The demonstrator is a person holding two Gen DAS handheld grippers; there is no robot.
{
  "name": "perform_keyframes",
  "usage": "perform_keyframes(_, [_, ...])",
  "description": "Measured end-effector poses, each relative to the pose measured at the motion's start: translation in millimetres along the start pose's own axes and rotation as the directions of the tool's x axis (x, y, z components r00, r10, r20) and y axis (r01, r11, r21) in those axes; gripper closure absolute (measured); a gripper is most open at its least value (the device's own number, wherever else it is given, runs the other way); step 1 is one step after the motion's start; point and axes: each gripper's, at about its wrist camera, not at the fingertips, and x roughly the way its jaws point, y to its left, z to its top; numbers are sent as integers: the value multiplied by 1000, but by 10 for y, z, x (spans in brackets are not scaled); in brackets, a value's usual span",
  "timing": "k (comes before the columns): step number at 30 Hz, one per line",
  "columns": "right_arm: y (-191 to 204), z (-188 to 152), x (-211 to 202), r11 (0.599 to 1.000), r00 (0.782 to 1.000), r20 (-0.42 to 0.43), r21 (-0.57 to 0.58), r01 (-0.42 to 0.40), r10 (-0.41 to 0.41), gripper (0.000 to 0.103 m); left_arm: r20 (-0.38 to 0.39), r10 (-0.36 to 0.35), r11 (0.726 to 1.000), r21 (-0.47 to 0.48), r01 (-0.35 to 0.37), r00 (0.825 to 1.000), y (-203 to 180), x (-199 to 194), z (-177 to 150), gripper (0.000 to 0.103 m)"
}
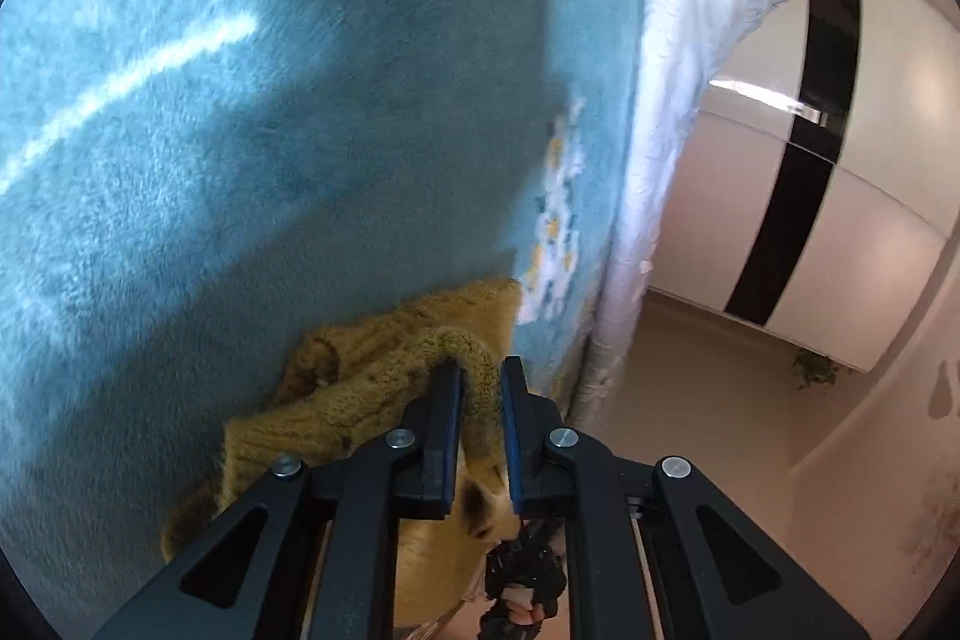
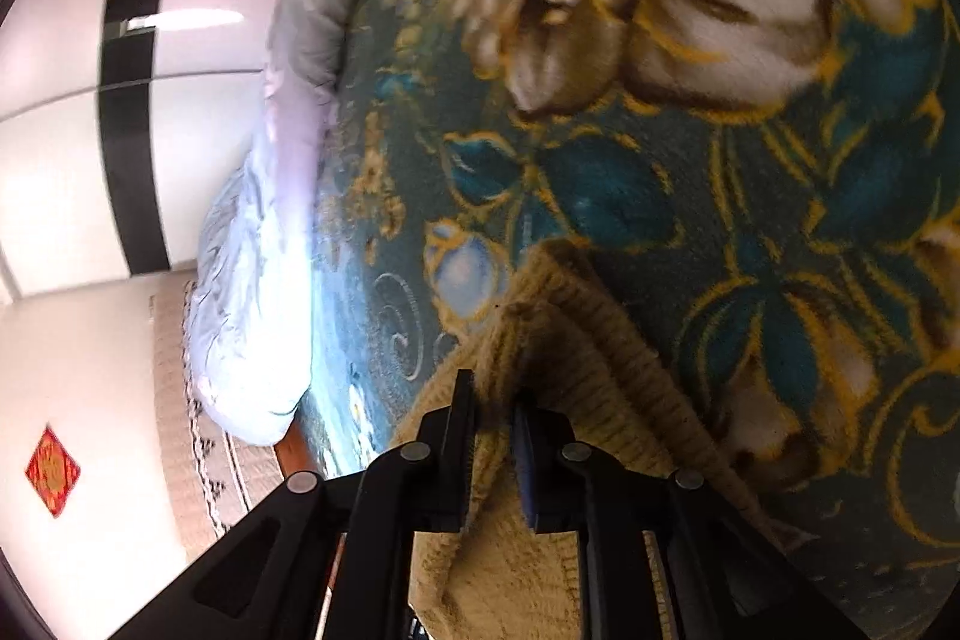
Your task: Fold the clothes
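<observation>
A mustard-yellow knitted sweater [image 1: 372, 388] lies bunched on a plush teal blanket [image 1: 270, 130]. My left gripper [image 1: 482, 370] is shut on a rolled edge of the knit, which loops over its left finger. In the right wrist view the same sweater [image 2: 600, 358] shows a ribbed hem lying against the flowered part of the blanket [image 2: 660, 130]. My right gripper [image 2: 495, 394] is shut on a fold of the sweater near that hem. The rest of the garment hangs below both grippers, partly hidden by them.
A pale flowered quilt [image 1: 690, 70] lies bunched along the bed's edge, also seen as the quilt [image 2: 258, 280] in the right view. Beyond stand a glossy white wardrobe with a black stripe [image 1: 798, 148] and beige floor [image 1: 690, 388]. A gloved hand [image 1: 528, 586] shows under the left gripper.
</observation>
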Motion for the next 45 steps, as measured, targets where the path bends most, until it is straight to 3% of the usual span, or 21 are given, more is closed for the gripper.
perform_keyframes(3, [107, -33, -135, 998, 999, 49, -65, -2, 5, 73, 22, -3, 994, 109, 1, 1000, -211, -107, -116, 85])
perform_keyframes(6, [217, -99, -259, 992, 997, 71, -123, -25, 33, 70, 41, -18, 972, 234, 8, 999, -439, -229, -268, 81])
perform_keyframes(12, [291, -406, -437, 962, 996, 83, -267, 58, -37, 64, 74, 64, 887, 453, -91, 995, -579, -427, -632, 74])
perform_keyframes(19, [-28, -811, -851, 933, 991, 124, -348, 95, -55, 64, 122, 110, 840, 519, -158, 986, -321, -683, -800, 60])
perform_keyframes(23, [-22, -927, -997, 909, 987, 145, -396, 125, -72, 63, 160, 128, 790, 580, -199, 979, -429, -649, -842, 57])
perform_keyframes(25, [83, -970, -972, 900, 988, 137, -417, 129, -78, 63, 179, 137, 763, 608, -219, 974, -484, -630, -863, 44])
perform_keyframes(27, [231, -1027, -887, 884, 990, 117, -451, 124, -79, 63, 184, 172, 714, 654, -251, 968, -600, -513, -873, 41])
perform_keyframes(32, [732, -1195, -478, 800, 991, 56, -586, 130, -120, 58, 172, 276, 638, 703, -314, 946, -667, -267, -685, 38])
perform_keyframes(35, [998, -1225, -141, 730, 986, 13, -671, 130, -164, 50, 182, 285, 621, 713, -326, 941, -630, -268, -562, 38])
perform_keyframes(38, [1178, -1217, 229, 666, 974, -28, -734, 132, -224, 49, 171, 261, 604, 739, -299, 950, -596, -230, -469, 36])
perform_keyframes(45, [1424, -1107, 624, 446, 941, 48, -872, 203, -334, 48, 107, 299, 523, 813, -257, 948, -622, 57, -345, 34])
